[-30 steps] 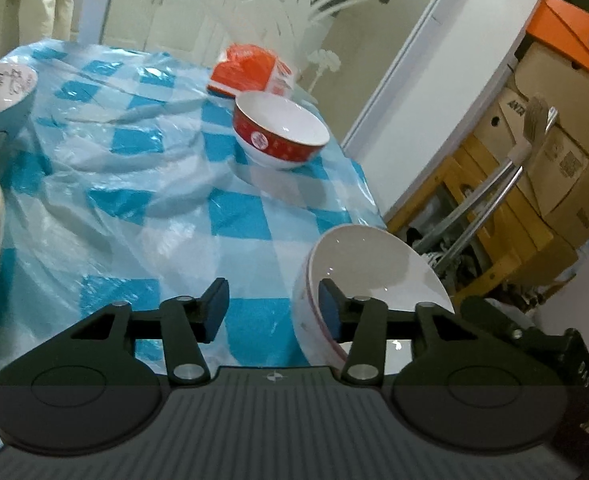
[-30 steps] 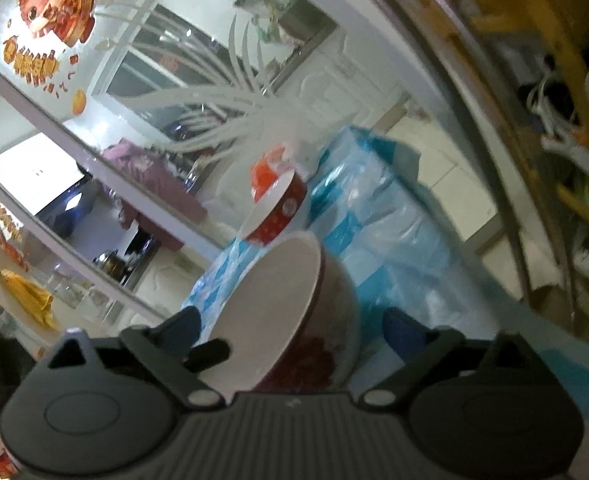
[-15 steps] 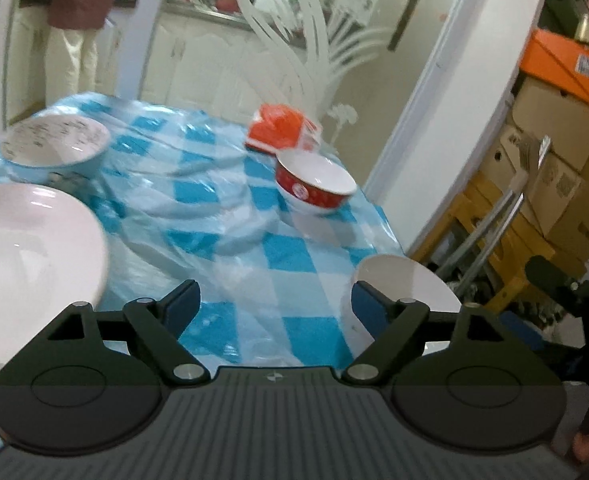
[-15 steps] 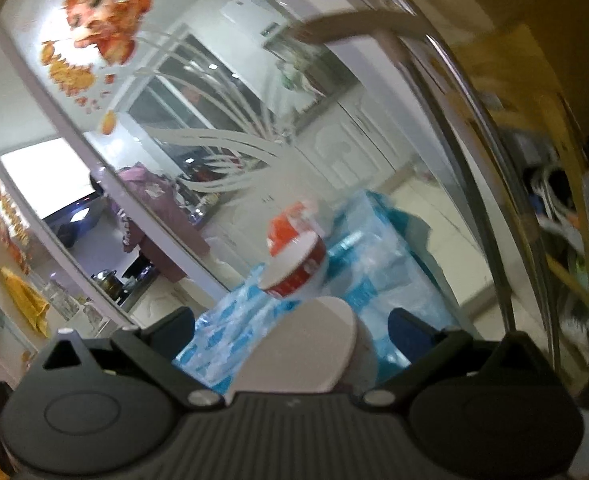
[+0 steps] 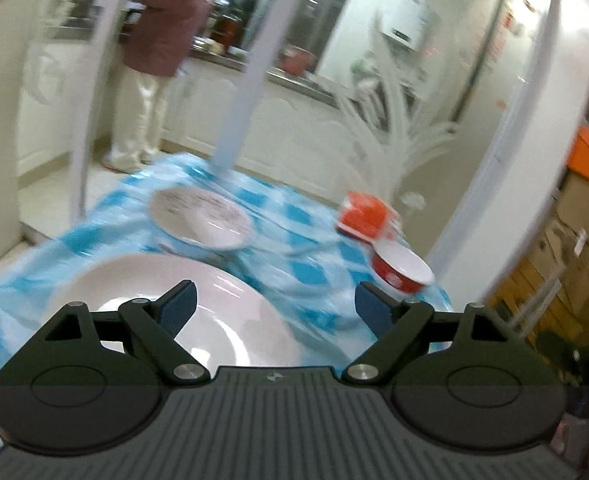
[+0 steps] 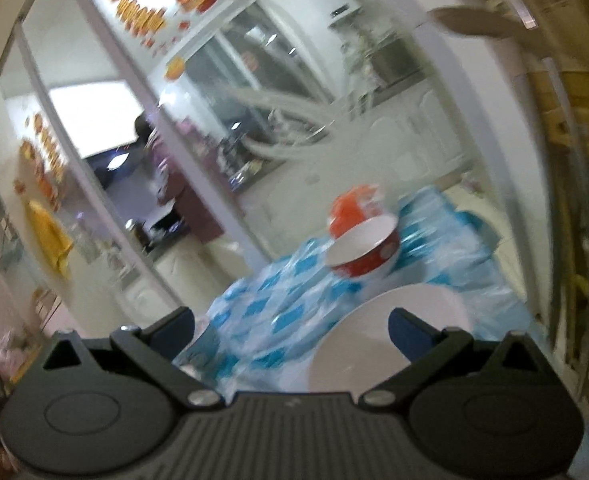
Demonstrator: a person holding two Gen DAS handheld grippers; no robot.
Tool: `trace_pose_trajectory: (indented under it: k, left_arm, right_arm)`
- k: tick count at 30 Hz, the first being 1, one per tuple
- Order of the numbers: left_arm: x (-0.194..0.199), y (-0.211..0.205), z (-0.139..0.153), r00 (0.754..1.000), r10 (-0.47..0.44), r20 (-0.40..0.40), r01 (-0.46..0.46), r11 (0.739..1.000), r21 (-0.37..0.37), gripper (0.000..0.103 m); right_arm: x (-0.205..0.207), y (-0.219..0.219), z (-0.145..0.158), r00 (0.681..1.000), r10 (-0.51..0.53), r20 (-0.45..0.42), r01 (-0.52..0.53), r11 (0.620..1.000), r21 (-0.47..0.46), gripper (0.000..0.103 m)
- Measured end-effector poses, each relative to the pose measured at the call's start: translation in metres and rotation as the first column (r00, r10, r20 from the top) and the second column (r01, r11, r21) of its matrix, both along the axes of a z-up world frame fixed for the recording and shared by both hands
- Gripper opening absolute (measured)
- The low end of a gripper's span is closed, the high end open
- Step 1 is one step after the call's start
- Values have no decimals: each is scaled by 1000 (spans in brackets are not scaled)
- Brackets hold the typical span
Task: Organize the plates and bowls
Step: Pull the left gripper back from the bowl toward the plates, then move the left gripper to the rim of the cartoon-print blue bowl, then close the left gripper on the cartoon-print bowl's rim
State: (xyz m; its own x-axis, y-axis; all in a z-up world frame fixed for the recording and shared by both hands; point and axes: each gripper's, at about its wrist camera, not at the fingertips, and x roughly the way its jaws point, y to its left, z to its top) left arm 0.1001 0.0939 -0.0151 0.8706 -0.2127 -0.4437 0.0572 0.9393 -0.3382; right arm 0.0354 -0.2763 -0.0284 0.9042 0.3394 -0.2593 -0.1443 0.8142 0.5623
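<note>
In the left wrist view my left gripper (image 5: 274,306) stands wide open with nothing between its fingers. It hangs over the near edge of a large white plate (image 5: 222,304). Beyond the plate sits a light blue bowl (image 5: 202,220) with drawings inside. A red bowl (image 5: 402,272) sits at the far right. My right gripper (image 6: 292,330) is also wide open. A white bowl with a red outside (image 6: 374,332) rests on the cloth just ahead of it, close to the right finger, and the pads do not press on it. The red bowl (image 6: 364,250) stands further back.
A blue-and-white checked plastic cloth (image 5: 294,276) covers the table. An orange packet (image 5: 364,216) lies behind the red bowl. A person (image 5: 162,40) stands in the kitchen beyond a glass partition. Cardboard boxes (image 5: 586,216) are stacked to the right of the table.
My left gripper let go of the white bowl's rim, opened wide and swung left toward the large plate. My right gripper opened a little more, rose and drew back from the bowl.
</note>
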Motion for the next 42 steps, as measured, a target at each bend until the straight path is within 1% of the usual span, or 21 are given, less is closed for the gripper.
trace_pose_trajectory:
  k: [4,9,12,14,20,23,25,28,30,31,33,35,37,40,42]
  left_arm:
    - [8,28,5,997,79,-24,-79,997,21,103]
    - [17,55,0,992,126,-19,-126,992,19,103]
    - [28,71,-6,989,143,-37,-143,990,-2,103]
    - [37,78,-10,988,146,-50,-147,989,-22,103]
    - [63,95,-16,984,138,-114,-148,985,-86,103]
    - [75,97,-15,986,119,-119,-129,988,-87,103]
    - [74,101,-16,988,101,-119,-112,990,-90,103]
    - [84,103,-17,989,80,-123,-91,992,-85,96]
    - [93,103,-19,988,66,-137,-77,994,-79,88]
    - [94,103,-21,988,59,-144,-71,994,-79,83]
    - [101,102,-23,987,36,-154,-48,996,-76,79]
    - [108,99,-26,985,17,-170,-29,997,-71,65]
    - [116,94,-28,984,-11,-178,-1,998,-64,59]
    - [129,88,-34,976,-29,-214,18,998,-56,46]
    - [135,87,-38,972,-46,-231,33,998,-58,44]
  right_arm:
    - [12,26,6,997,75,6,-75,997,-31,102]
    - [25,57,9,989,149,13,-148,987,-67,102]
    - [33,71,12,985,164,47,-161,985,-62,102]
    - [42,80,12,985,166,51,-162,985,-60,102]
    - [83,106,6,976,210,-55,-211,977,-5,102]
    - [101,120,4,968,233,-90,-236,971,-24,102]
    - [113,128,3,964,249,-99,-252,967,-25,102]
    - [131,137,1,956,267,-123,-268,963,4,102]
    - [144,141,-1,952,277,-133,-275,961,29,102]
    - [150,142,-2,948,284,-142,-281,959,45,102]
    - [162,146,-2,941,301,-152,-293,953,76,102]
    - [172,151,-3,940,300,-165,-292,954,75,102]
    - [182,156,-4,935,305,-182,-296,952,78,102]
    - [198,160,-11,924,316,-215,-293,947,130,102]
    - [207,161,-17,916,321,-242,-285,943,172,102]
